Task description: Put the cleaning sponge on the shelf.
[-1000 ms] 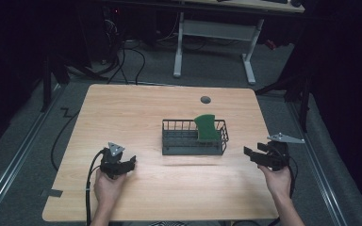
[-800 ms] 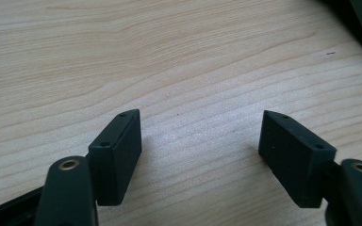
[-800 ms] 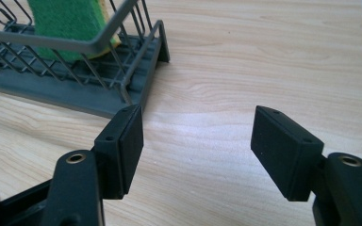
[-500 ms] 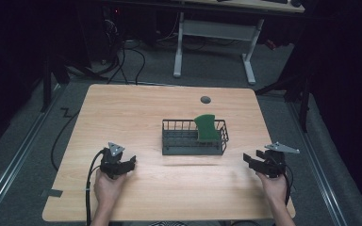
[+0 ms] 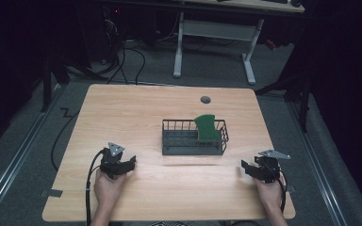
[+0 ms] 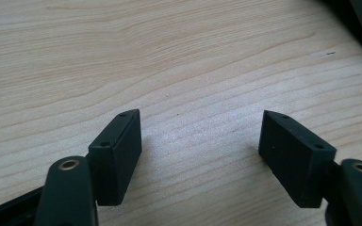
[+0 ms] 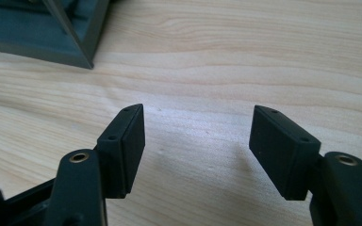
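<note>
A: Start at the left. What is the left gripper doing?

B: It sits low on the wooden table, near the front left, held in the person's left hand. A black cable trails back from it toward the table's front edge. In the left gripper view its jaws stand wide apart, released, with bare wood grain between them and nothing touching the pads.

A: And the middle of the table?

B: A dark wire basket stands there, well apart from both grippers. A green sponge stands on edge in its right end, leaning against the back wires and rising above the rim. Behind the basket, a small round grey cable port is set into the tabletop.

A: The right side?

B: The right gripper is at the front right, in the person's right hand, the grey three-cornered plate on top. Its jaws are spread too, gripping nothing, only table between them. In the right gripper view a corner of the wire basket shows at the upper left, apart from the fingertips

A: So neither one touches the sponge?

B: Neither; both are released and the sponge rests in the basket
</note>
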A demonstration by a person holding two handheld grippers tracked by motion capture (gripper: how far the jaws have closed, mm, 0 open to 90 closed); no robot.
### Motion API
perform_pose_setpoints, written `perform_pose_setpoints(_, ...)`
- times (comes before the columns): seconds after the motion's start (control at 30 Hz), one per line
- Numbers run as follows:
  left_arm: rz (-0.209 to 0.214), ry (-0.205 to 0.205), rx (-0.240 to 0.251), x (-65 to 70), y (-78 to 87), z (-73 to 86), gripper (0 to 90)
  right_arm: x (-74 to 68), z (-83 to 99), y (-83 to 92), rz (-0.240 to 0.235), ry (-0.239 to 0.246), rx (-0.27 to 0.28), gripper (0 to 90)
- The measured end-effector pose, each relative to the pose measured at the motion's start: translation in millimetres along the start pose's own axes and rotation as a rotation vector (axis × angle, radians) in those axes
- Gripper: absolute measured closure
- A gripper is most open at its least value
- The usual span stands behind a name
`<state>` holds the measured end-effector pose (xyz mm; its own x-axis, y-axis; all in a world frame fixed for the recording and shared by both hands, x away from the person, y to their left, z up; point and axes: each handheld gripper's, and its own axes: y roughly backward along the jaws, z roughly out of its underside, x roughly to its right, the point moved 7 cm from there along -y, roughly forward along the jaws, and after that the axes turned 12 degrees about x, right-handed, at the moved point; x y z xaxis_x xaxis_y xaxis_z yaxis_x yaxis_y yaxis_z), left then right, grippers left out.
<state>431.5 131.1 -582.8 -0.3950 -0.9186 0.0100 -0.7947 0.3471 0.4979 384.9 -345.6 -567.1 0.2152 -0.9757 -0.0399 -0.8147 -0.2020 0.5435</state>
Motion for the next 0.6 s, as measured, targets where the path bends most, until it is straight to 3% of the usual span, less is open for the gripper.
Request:
perform_pose_setpoints(0.13,0.000,0.000,0.000,0.0,0.0,0.0,30.9,-0.1,2.7,-5.1,0.007,0.006,-0.006,33.8)
perform_pose_setpoints(0.27,0.000,0.000,0.000,0.0,0.0,0.0,30.9,0.1,6.1,-9.8,0.036,0.045,0.006,31.4)
perform_pose_setpoints(0.6,0.000,0.000,-0.001,0.1,0.3,0.2,30.8,0.4,6.7,-10.5,0.039,0.046,0.023,30.3)
